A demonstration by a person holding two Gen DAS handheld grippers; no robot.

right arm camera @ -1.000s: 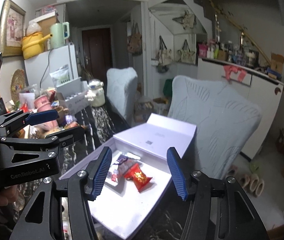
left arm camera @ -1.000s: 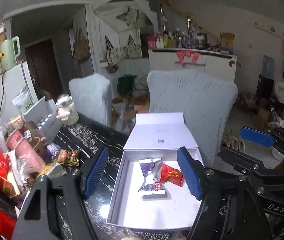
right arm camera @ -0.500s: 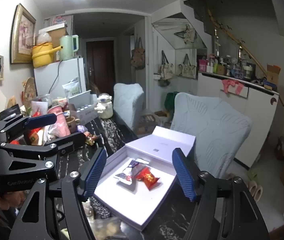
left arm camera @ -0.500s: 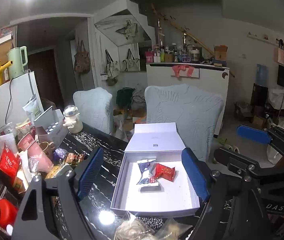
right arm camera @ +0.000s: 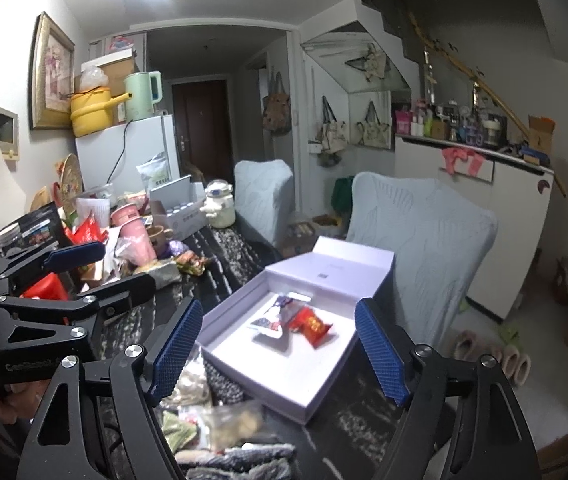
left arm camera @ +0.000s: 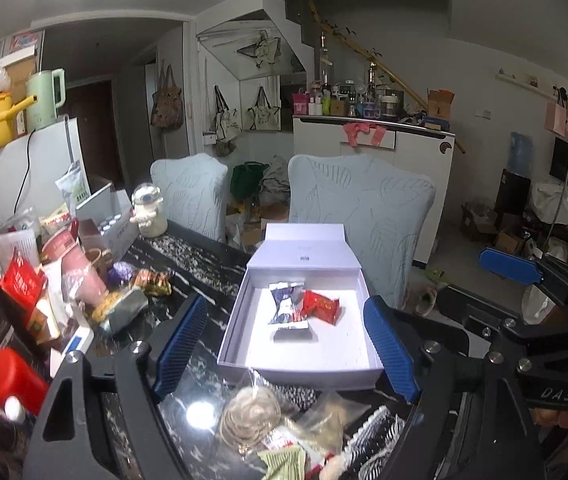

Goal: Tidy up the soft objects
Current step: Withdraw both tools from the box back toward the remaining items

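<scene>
An open white box (left arm camera: pixel 239 316) (right arm camera: pixel 324 380) lies on the dark marble table, lid folded back. Inside are a blue-white snack packet (left arm camera: pixel 286 307) (right arm camera: pixel 273 318) and a red packet (left arm camera: pixel 321 306) (right arm camera: pixel 311 325). Loose soft packets (left arm camera: pixel 259 420) (right arm camera: pixel 219 420) lie on the table in front of the box. My left gripper (left arm camera: pixel 286 350) is open and empty, held above these packets, short of the box. My right gripper (right arm camera: pixel 277 350) is open and empty, also short of the box. Each gripper shows in the other's view.
A crowded pile of cups, bags and a red-capped bottle (left arm camera: pixel 11 376) fills the table's left side. An astronaut jar (left arm camera: pixel 148 216) stands at the back left. Two pale covered chairs (left arm camera: pixel 360 216) stand behind the table. The table edge is on the right.
Both grippers have pulled back and up from the box, so the loose packets in front of it have come into view. Both stay open and empty.
</scene>
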